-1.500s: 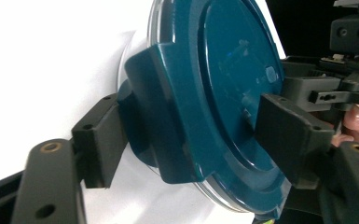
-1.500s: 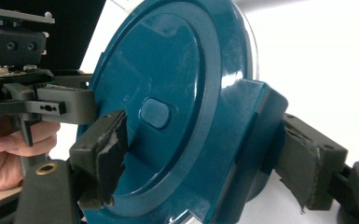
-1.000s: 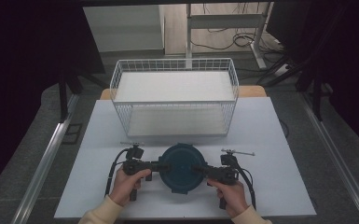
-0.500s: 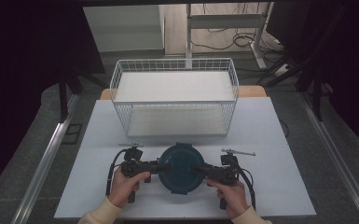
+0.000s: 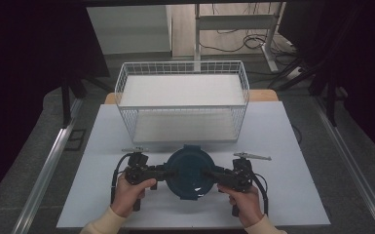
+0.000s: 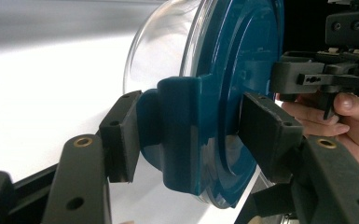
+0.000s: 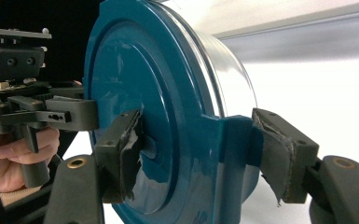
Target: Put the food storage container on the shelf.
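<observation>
Round clear glass container with dark teal plastic lid [image 5: 191, 172] on white worktop [image 5: 292, 146], before white wire basket [image 5: 182, 105]. Left gripper [image 6: 191, 135] jaws clamp lid's side tab; right gripper [image 7: 205, 154] jaws clamp opposite tab.

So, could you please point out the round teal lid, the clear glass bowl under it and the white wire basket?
Round teal lid [image 5: 190, 168]: high view, middle of its top.
Clear glass bowl [image 6: 163, 51]: left gripper view, curved side wall.
White wire basket [image 5: 182, 66]: high view, far rim.
</observation>
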{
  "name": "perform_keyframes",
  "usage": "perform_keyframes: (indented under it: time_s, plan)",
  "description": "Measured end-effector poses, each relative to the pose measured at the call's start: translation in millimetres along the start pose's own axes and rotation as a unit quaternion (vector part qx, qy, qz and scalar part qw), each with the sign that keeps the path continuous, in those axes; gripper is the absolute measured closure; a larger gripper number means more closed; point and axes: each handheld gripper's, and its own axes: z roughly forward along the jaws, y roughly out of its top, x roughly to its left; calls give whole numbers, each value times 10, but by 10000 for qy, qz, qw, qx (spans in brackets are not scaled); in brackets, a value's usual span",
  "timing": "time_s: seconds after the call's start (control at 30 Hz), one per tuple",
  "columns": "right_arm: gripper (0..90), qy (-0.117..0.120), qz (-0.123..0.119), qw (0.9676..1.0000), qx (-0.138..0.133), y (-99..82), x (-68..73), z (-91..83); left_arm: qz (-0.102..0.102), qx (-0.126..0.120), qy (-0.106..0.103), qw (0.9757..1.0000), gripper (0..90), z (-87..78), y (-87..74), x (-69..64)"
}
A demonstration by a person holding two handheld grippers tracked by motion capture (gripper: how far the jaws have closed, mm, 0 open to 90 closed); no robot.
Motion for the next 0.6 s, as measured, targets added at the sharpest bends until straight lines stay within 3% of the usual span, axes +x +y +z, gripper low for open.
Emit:
perform_keyframes:
  time_s: [0.6]
  plan:
    - [352,8,-329,9993,-153,122,144,-85,253,-199,24,9995,414,-117,100,-118]
